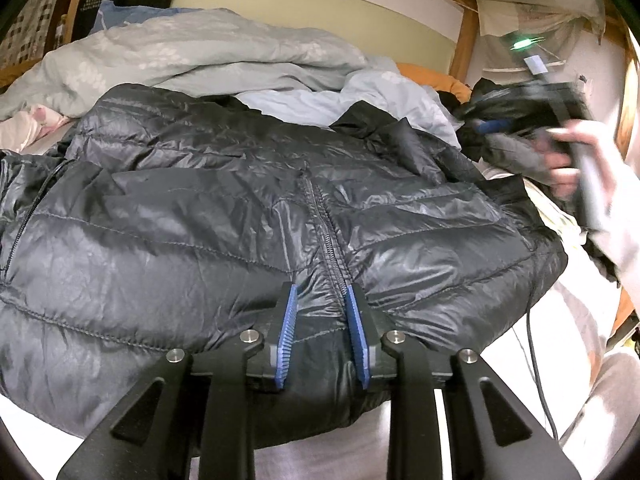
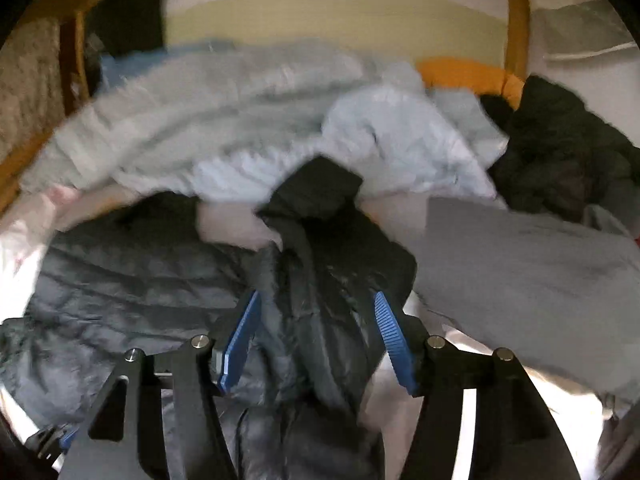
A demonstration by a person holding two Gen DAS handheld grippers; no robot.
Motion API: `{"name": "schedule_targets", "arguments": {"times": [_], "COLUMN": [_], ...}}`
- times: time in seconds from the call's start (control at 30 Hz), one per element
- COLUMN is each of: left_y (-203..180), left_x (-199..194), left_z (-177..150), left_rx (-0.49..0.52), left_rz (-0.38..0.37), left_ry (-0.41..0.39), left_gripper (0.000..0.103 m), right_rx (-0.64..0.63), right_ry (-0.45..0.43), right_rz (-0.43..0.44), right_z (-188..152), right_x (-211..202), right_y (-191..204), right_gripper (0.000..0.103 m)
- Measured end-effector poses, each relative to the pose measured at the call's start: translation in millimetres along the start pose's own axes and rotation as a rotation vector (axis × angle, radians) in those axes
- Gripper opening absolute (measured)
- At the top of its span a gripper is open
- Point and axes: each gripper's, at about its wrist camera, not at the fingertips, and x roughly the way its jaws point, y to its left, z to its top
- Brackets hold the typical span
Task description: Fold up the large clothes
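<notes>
The shiny dark-grey quilted down jacket (image 1: 248,208) lies spread front-up across the bed, hem toward the person, its centre zipper (image 1: 324,228) running straight away from the left gripper (image 1: 320,300), whose blue ribbed pads sit to either side of the zipper near the hem with puffy fabric bulging between them; they look part-closed, but I cannot tell whether they truly pinch the cloth. The right gripper (image 2: 316,308) hangs with its jaws spread wide over the jacket's right side, holding nothing (its view is blurred). The main risk is slippage: the slick nylon could slide out of a shallow pinch, and trapped air may spring any fold back open. The rumpled pale blue-grey duvet (image 1: 192,52) and the grey garment (image 2: 520,264) lie just beside the jacket, so a careless bite could snag them too.
</notes>
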Motion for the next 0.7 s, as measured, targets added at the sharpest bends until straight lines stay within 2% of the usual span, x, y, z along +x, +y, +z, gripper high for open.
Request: {"name": "schedule_targets", "arguments": {"times": [0.1, 0.17, 0.2, 0.23, 0.33, 0.4, 0.53, 0.6, 0.7], "left_y": [1.5, 1.3, 0.5, 0.0, -0.6, -0.2, -0.4, -0.3, 0.9], "left_x": [0.0, 0.4, 0.9, 1.2, 2.1, 2.1, 1.8, 2.3, 1.2], "left_z": [0.3, 0.5, 0.7, 0.9, 1.1, 1.2, 1.1, 1.1, 0.2], "left_rx": [0.0, 0.001, 0.001, 0.001, 0.003, 0.003, 0.003, 0.004, 0.004], "left_rz": [-0.004, -0.001, 0.001, 0.002, 0.006, 0.005, 0.007, 0.009, 0.006], "left_ry": [0.0, 0.001, 0.0, 0.001, 0.002, 0.002, 0.002, 0.001, -0.001], "left_gripper": [0.026, 0.026, 0.026, 0.026, 0.027, 0.027, 0.027, 0.027, 0.027], "right_rx": [0.033, 0.023, 0.015, 0.006, -0.018, -0.059, -0.078, -0.056, 0.01], "right_ry": [0.132, 0.163, 0.152, 0.114, -0.046, -0.134, -0.3, -0.337, -0.296], "right_rz": [-0.023, -0.025, -0.03, -0.042, -0.096, -0.173, -0.21, -0.251, -0.311], "right_z": [4.6, 2.6, 1.7, 0.8, -6.0, -17.3, -61.2, -88.0, -122.6], "right_x": [63.5, 83.4, 83.1, 76.0, 31.8, -9.5, -94.0, -120.1, -131.7], "right_y": [-3.3, -2.0, -1.5, -1.2, -0.6, 2.6, -0.6, -12.1, -41.3], "right_gripper": [0.044, 0.034, 0.016, 0.004, 0.003, 0.003, 0.003, 0.003, 0.003]}}
